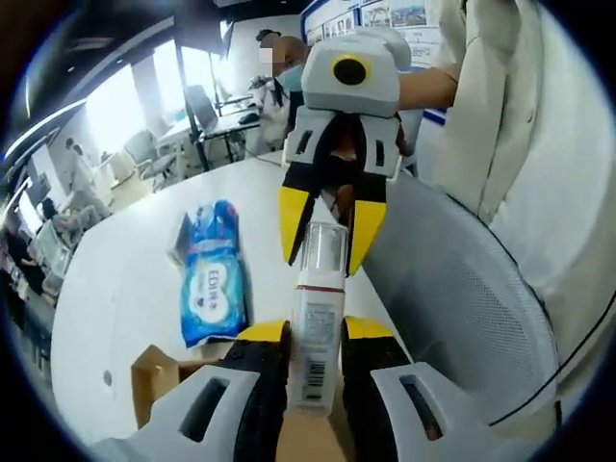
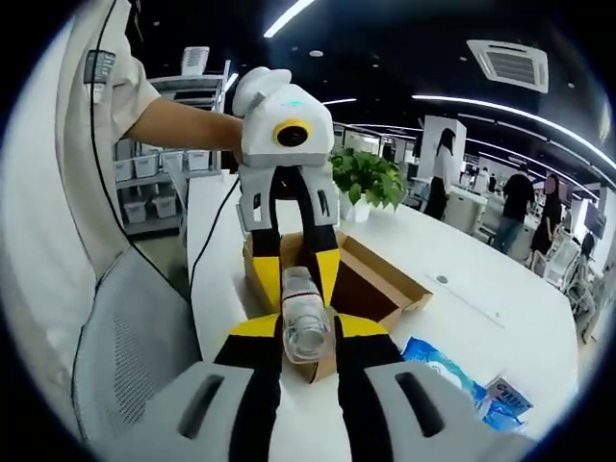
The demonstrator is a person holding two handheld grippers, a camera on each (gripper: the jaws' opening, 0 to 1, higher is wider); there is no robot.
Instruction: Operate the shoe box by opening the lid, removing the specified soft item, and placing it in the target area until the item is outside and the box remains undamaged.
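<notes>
A white bottle (image 1: pixel 314 361) with a clear cap hangs in the air between both grippers. My left gripper (image 1: pixel 315 329) is shut on its labelled body, and my right gripper (image 1: pixel 324 262) closes on the cap end from the opposite side. In the right gripper view the bottle (image 2: pixel 306 318) sits between my right gripper's (image 2: pixel 308 327) jaws, with the left gripper (image 2: pixel 296 279) facing it. The brown shoe box (image 2: pixel 385 274) stands open on the white table (image 2: pixel 481 289) just behind; one corner of the box (image 1: pixel 154 371) shows low down. A blue soft tissue pack (image 1: pixel 212 279) lies on the table outside the box, and the pack (image 2: pixel 438 361) is at the lower right.
A grey mesh chair (image 1: pixel 452 289) stands against the table edge, with a person in a pale shirt behind it. A potted plant (image 2: pixel 366 178) is at the table's far end. A small blue-and-white carton (image 2: pixel 505 395) lies by the tissue pack. People and desks fill the background.
</notes>
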